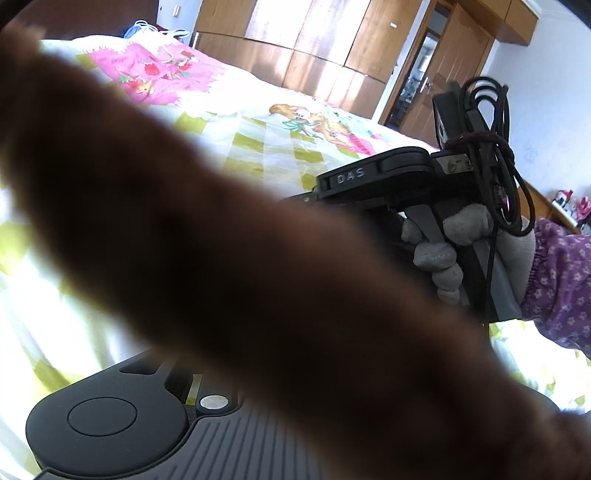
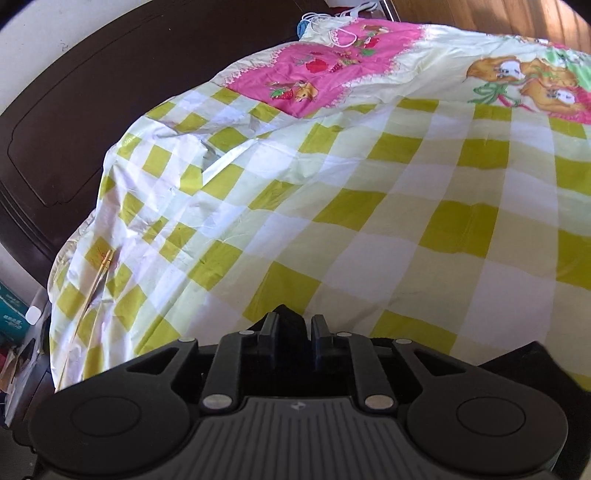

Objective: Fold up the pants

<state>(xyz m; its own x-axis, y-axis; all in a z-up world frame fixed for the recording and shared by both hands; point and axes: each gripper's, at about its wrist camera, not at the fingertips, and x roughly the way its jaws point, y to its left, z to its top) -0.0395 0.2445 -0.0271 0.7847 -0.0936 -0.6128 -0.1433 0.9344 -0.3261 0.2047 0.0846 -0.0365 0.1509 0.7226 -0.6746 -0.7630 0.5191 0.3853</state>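
Pants (image 1: 258, 266): a dark, blurry band across your left camera, from 10 to 4 o'clock. Soft and floppy, so grab an edge.
Left claw: hidden by cloth; you cannot tell.
Right claw (image 2: 293, 326): nearly closed, pinching dark cloth at 6 o'clock.
Bed (image 2: 369, 203): checked sheet underneath.

A bedsheet (image 2: 369, 221) checked in yellow-green and white covers the bed, with a pink panel (image 2: 314, 74) printed with strawberries and a cartoon print of brown animals (image 2: 524, 85) near its far edge. A dark wooden headboard (image 2: 74, 110) stands just beside the sheet's left side. White cords (image 2: 343, 14) lie at the far end. A wooden wardrobe (image 1: 314, 44) and a wooden door (image 1: 454, 66) stand beyond the bed.
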